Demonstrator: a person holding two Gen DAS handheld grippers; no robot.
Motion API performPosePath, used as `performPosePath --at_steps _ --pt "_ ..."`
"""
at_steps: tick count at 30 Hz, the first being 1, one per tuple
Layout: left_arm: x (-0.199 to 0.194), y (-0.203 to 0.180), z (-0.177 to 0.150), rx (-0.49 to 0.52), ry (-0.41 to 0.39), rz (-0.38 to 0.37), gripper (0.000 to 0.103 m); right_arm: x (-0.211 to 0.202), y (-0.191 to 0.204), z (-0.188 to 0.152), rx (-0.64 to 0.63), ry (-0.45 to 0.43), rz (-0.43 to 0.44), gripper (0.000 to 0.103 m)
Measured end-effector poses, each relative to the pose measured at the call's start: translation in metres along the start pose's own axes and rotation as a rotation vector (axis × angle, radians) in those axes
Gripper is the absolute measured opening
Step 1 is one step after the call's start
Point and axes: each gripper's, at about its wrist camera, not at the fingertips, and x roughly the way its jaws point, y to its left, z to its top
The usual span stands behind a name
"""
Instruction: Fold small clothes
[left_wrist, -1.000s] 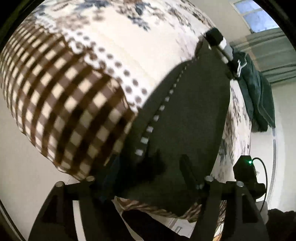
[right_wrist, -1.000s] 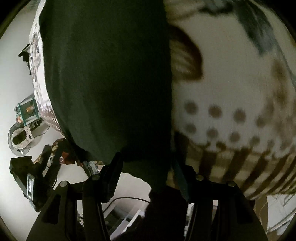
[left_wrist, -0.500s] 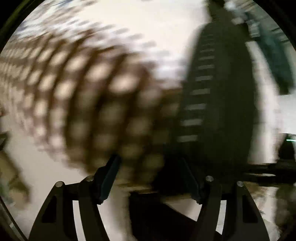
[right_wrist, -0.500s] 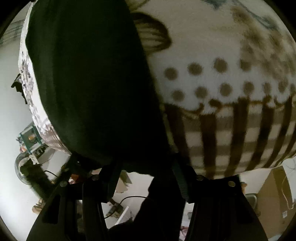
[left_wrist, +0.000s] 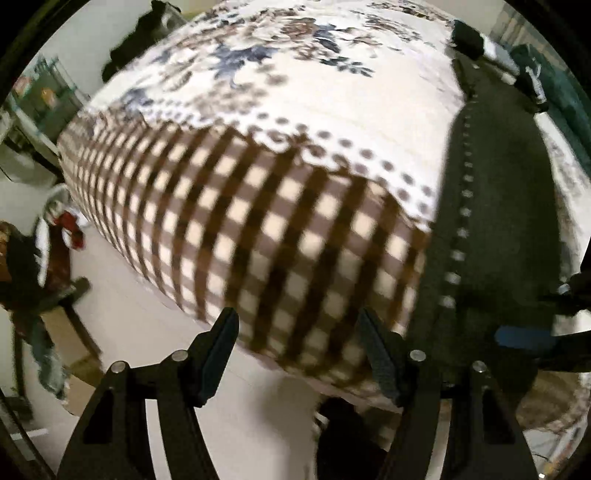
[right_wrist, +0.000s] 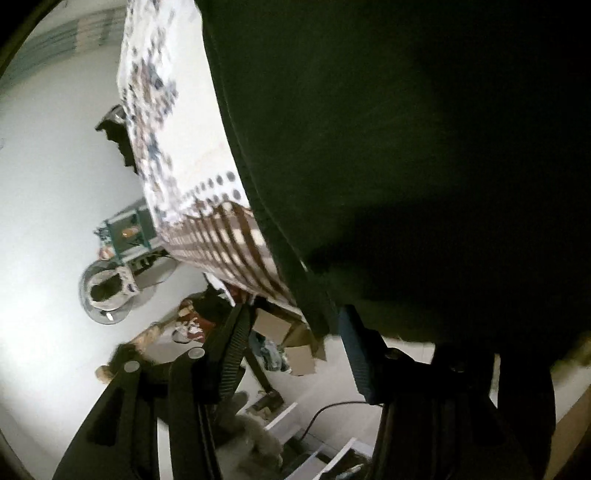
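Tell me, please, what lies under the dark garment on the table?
Under the dark garment lies the patterned tablecloth: cream with flowers and dots on top, brown checks over the edge. Whatever the garment covers, beyond the cloth showing around it, cannot be seen.

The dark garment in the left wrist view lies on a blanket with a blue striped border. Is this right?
Not quite. The left wrist view shows the dark garment lying on the blanket, but the border is checked in brown and cream, not blue striped.
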Motion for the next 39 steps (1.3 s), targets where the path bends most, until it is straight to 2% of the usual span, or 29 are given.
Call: performPosePath --at_steps 5,6,7,8,12,15,17,22,25,28,30,31,32,33,34,35,39 --pt "0.039 0.001 0.017 0.056 0.025 0.041 0.065 0.035 0.021 0.015 -0.102 -0.024 -0.265 0.05" --pt "0.049 0.0 0.019 0.074 0.037 0.032 0.065 0.041 0.026 0.016 -0.123 -0.031 -0.327 0.028" --pt "0.054 -0.001 0.021 0.081 0.045 0.03 0.065 0.043 0.027 0.016 -0.12 -0.049 -0.386 0.015" --pt "0.06 0.0 0.022 0.084 0.049 0.019 0.067 0.043 0.028 0.017 -0.107 -0.065 -0.4 0.008" --pt "0.063 0.013 0.019 0.053 0.047 -0.031 0.076 0.024 0.02 0.009 -0.031 -0.091 -0.309 0.005" --pt "0.068 0.023 0.018 0.026 0.063 -0.038 0.088 0.015 0.025 -0.004 -0.046 -0.076 -0.23 0.005" --pt "0.072 0.03 0.021 0.008 0.079 -0.044 0.097 0.014 0.038 -0.013 -0.098 -0.064 -0.231 0.005" --pt "0.078 0.037 0.025 -0.014 0.09 -0.055 0.102 0.022 0.061 -0.012 -0.173 -0.046 -0.238 0.005" --pt "0.077 0.036 0.027 -0.024 0.084 -0.053 0.103 0.041 0.062 -0.002 -0.183 -0.037 -0.283 0.005" --pt "0.077 0.034 0.02 -0.046 0.043 -0.042 0.103 0.048 0.041 0.011 -0.123 0.007 -0.281 0.007" --pt "0.078 0.032 0.012 -0.056 0.046 -0.031 0.103 0.035 0.032 0.015 -0.092 0.031 -0.209 0.013" --pt "0.078 0.032 0.012 -0.066 0.06 -0.034 0.103 0.026 0.029 0.015 -0.095 0.031 -0.185 0.019" --pt "0.077 0.032 0.011 -0.073 0.081 -0.042 0.103 0.014 0.027 0.012 -0.102 0.021 -0.177 0.041" --pt "0.076 0.035 0.013 -0.087 0.109 -0.055 0.103 -0.003 0.024 0.008 -0.116 -0.001 -0.162 0.055" --pt "0.073 0.037 0.014 -0.096 0.117 -0.067 0.101 -0.023 0.018 0.003 -0.131 -0.032 -0.153 0.056" --pt "0.061 0.04 0.013 -0.115 0.108 -0.117 0.096 -0.039 0.011 -0.002 -0.133 -0.062 -0.173 0.056" --pt "0.025 0.032 0.004 -0.141 0.085 -0.329 0.096 -0.093 -0.039 -0.02 -0.07 -0.138 -0.251 0.057"
